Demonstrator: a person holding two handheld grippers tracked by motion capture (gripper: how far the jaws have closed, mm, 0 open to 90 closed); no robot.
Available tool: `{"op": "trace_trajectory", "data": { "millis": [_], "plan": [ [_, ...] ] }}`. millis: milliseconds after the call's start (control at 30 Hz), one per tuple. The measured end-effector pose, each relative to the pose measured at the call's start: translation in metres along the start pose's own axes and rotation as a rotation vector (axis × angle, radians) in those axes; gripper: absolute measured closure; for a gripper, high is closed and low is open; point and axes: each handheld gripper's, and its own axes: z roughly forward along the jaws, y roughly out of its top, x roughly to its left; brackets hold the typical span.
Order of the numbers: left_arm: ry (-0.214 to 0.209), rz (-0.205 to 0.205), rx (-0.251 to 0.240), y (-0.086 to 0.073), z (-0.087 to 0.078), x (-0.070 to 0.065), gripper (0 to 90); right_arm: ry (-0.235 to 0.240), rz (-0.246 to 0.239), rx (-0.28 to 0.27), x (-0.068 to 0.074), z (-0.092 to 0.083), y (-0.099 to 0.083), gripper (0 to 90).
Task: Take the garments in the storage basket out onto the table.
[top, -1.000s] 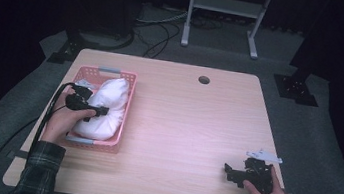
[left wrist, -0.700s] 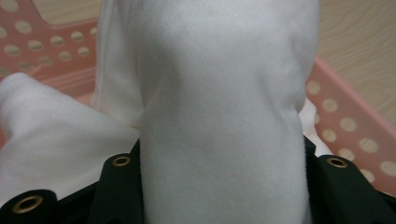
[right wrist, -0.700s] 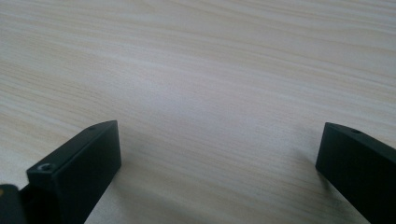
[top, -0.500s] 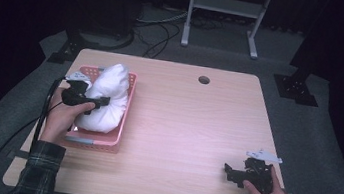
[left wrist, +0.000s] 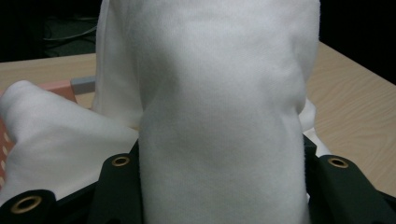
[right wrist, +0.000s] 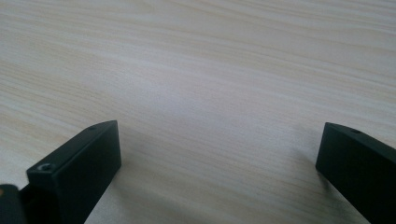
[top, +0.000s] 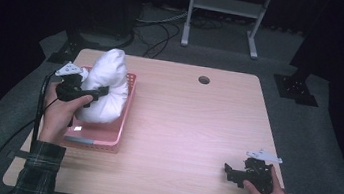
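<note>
Up it comes! The left tongs (top: 94, 90) are pinched tight on a fold of the white cloth (top: 106, 84), and compared with a second ago the bundle has risen: back then it lay slumped low in the pink basket (top: 122, 121), now it stands tall, its top well above the basket's far rim. The lower end of the cloth looks to be inside the basket, so it is not free yet. From the left gripper view, the cloth (left wrist: 219, 116) runs straight up between the jaws, with more fabric trailing down toward the basket.

Over at the near right corner of the tabletop (top: 191, 125), well apart from the basket, the right tongs (top: 228, 173) sit in the same spot as before, jaws spread wide, nothing between them but bare wood.

My read: the lift-out is under way, and a bit more height should clear the basket.
</note>
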Motion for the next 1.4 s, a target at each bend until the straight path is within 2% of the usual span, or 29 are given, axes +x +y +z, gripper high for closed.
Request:
{"op": "trace_trajectory", "data": {
  "millis": [200,400,567,833,1033,1400],
  "plan": [
    [-0.006,-0.009,-0.086,0.007,-0.009,-0.004,46.8,0.0,0.0,0.0,0.0,0.0,0.0,0.0],
    [0.011,0.013,-0.173,0.015,-0.021,-0.011,46.8,0.0,0.0,0.0,0.0,0.0,0.0,0.0],
    [0.015,0.018,-0.188,0.019,-0.026,-0.018,46.9,0.0,0.0,0.0,0.0,0.0,0.0,0.0],
    [0.007,0.053,-0.207,0.03,-0.029,-0.049,47.0,0.0,-0.001,-0.001,0.0,0.0,0.0,0.0],
    [-0.018,0.062,-0.216,0.036,-0.022,-0.071,47.2,0.0,0.001,-0.001,0.0,0.0,0.0,0.0],
    [-0.102,0.086,-0.23,0.043,0.001,-0.115,47.2,0.0,0.0,-0.001,0.0,0.0,0.0,0.0]
  ]
}}
